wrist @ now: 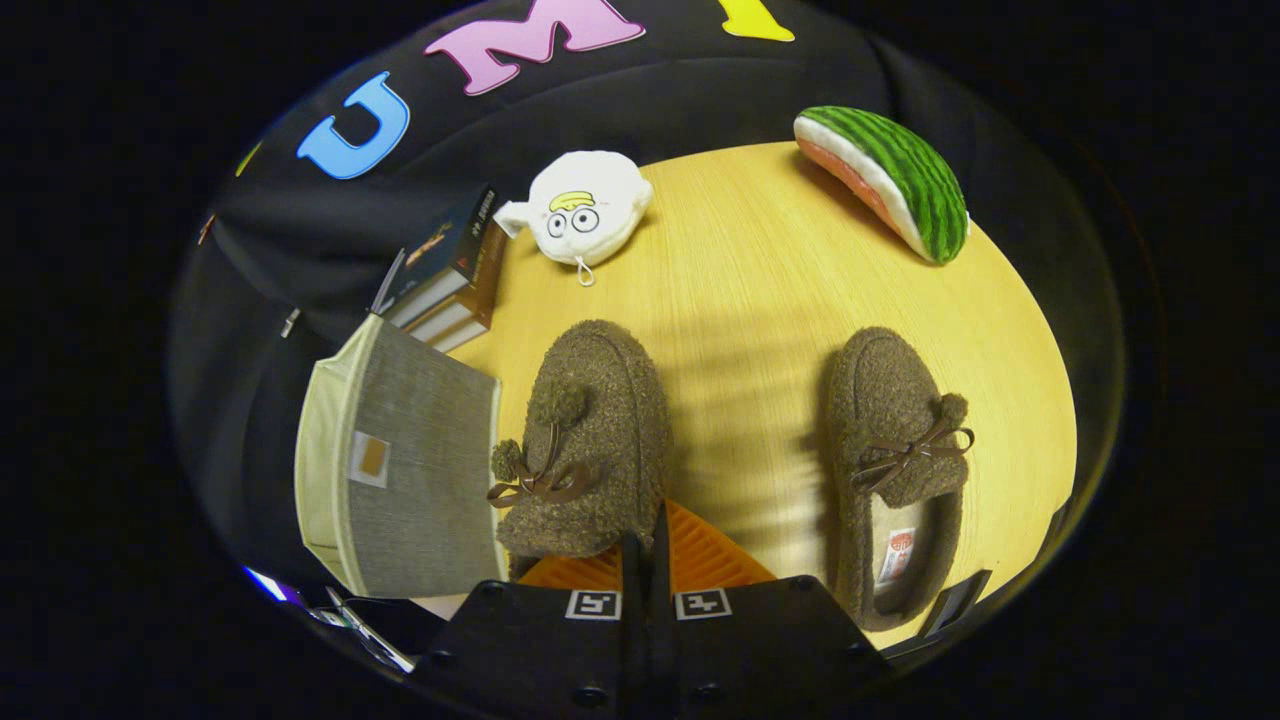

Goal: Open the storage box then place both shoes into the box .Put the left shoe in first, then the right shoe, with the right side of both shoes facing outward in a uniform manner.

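Observation:
Two brown fuzzy slippers with bows and pom-poms are on the round wooden table (760,270). The nearer slipper (590,430) is right at my fingers, toe pointing away, its heel end hidden behind them. My gripper (645,535) has its fingers pressed nearly together on that heel end. The other slipper (885,440) lies flat on the table to the right of my fingers, its opening and inner label turned toward me. The storage box (420,480), grey fabric with cream sides and a small label pocket, stands just left of the held slipper and touches its side. I cannot tell whether the box is open.
Beyond the box, a stack of books (450,275) leans at the table's far left edge. A white plush toy with eyes (585,210) lies beyond the held slipper. A watermelon-slice plush (885,180) rests at the far right. Bare tabletop lies between the slippers.

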Available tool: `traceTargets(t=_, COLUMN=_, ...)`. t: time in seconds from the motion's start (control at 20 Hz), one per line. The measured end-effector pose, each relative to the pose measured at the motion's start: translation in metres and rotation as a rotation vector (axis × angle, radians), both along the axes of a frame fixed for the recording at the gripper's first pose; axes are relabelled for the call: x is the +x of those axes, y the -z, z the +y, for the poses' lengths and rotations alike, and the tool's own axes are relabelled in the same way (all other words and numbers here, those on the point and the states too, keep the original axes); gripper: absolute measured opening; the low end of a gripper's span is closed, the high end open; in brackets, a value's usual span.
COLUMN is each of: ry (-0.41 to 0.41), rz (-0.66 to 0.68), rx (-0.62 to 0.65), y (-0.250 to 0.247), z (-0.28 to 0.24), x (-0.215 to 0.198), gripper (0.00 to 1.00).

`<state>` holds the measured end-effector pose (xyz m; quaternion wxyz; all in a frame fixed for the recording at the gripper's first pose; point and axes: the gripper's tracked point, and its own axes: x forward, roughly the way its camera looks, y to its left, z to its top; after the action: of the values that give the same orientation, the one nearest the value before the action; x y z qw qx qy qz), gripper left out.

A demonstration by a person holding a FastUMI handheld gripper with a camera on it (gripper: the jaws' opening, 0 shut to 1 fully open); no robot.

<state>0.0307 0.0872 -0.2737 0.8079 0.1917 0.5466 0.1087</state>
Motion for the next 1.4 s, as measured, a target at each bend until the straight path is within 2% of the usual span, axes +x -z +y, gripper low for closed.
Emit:
traceTargets(t=0.2, ry=0.123, rz=-0.078, rx=0.061, y=-0.067, z=0.009, x=0.02, gripper=0.05)
traceTargets(t=0.35, ry=0.175, rz=-0.12, rx=0.131, y=-0.119, z=0.022, x=0.028, gripper=0.05)
traceTargets(t=0.5, ry=0.181, rz=-0.163, rx=0.176, y=-0.154, z=0.052, x=0.038, gripper=0.05)
traceTargets(t=0.75, ry=0.147, rz=-0.163, rx=0.291, y=-0.19, z=0.135, x=0.04, gripper=0.05)
traceTargets(t=0.95, ry=0.093, rz=-0.151, rx=0.304, y=-0.184, z=0.193, x=0.035, gripper=0.05)
traceTargets(t=1.1, ry=0.058, rz=-0.113, rx=0.292, y=-0.156, z=0.231, x=0.026, gripper=0.05)
traceTargets(t=1.4, ry=0.027, rz=-0.048, rx=0.263, y=-0.114, z=0.274, x=0.014, gripper=0.05)
